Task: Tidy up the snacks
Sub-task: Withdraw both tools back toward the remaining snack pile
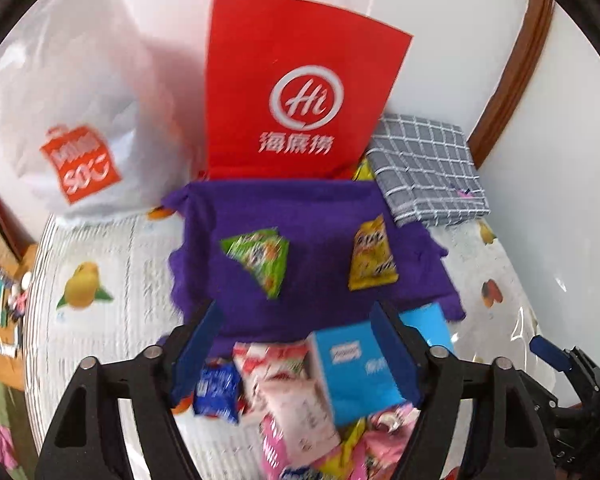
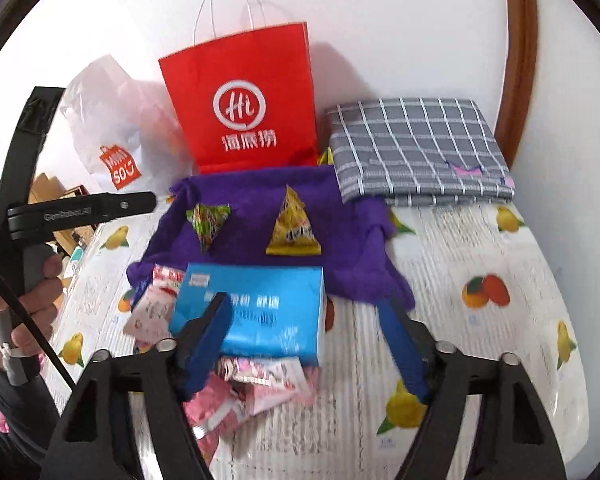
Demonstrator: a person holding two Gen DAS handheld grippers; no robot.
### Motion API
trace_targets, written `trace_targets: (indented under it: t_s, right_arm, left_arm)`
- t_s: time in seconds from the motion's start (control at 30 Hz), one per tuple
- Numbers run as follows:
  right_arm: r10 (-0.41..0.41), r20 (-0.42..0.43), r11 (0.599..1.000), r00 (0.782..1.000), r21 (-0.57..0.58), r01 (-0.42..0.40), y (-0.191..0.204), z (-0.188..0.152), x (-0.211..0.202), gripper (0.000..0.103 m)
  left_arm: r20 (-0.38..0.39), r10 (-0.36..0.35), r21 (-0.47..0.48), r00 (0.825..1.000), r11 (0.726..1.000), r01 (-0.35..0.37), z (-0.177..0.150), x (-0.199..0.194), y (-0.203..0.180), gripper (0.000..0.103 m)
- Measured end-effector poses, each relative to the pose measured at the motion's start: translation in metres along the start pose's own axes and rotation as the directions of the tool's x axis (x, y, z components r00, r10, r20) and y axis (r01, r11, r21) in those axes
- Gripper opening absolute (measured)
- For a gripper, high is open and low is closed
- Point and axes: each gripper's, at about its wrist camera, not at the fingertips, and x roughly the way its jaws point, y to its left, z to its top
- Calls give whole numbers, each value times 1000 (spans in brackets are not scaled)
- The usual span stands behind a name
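Note:
A purple cloth (image 1: 308, 216) (image 2: 256, 196) lies on the fruit-print table cover, with a green triangular snack packet (image 1: 260, 258) (image 2: 208, 220) and a yellow one (image 1: 372, 256) (image 2: 294, 228) on it. In front of it a blue box (image 1: 352, 372) (image 2: 260, 304) rests on a heap of pink and white packets (image 1: 296, 408) (image 2: 240, 392), beside a small blue packet (image 1: 216, 392). My left gripper (image 1: 296, 308) hovers open over this heap, nothing pinched. My right gripper (image 2: 303, 302) is open above the blue box, its right finger clear of the box.
A red paper bag (image 1: 296, 92) (image 2: 240, 108) stands against the wall behind the cloth. A white plastic bag (image 1: 80, 120) (image 2: 112, 132) sits to its left, a folded grey checked cloth (image 1: 428, 168) (image 2: 416, 148) to its right. A hand (image 2: 32, 300) holds the left tool.

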Motion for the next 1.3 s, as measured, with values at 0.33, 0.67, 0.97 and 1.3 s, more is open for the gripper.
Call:
trace_targets:
  t_s: [0.33, 0.67, 0.97, 1.3]
  right_arm:
    - [101, -106, 995, 989, 34, -98, 9, -49, 44, 70]
    - [143, -116, 984, 983, 119, -129, -3, -53, 65, 10]
    - [135, -4, 987, 991, 92, -134, -3, -66, 6, 3]
    - [90, -21, 992, 996, 93, -88, -27, -111, -30, 2]
  left_arm:
    - [-46, 14, -21, 999, 1000, -15, -50, 4, 21, 78]
    - [-55, 23, -40, 998, 999, -25, -70, -2, 37, 78]
    - [-54, 12, -30, 998, 999, -14, -82, -8, 36, 78]
    - [-56, -2, -24, 998, 1000, 1, -94, -10, 27, 78]
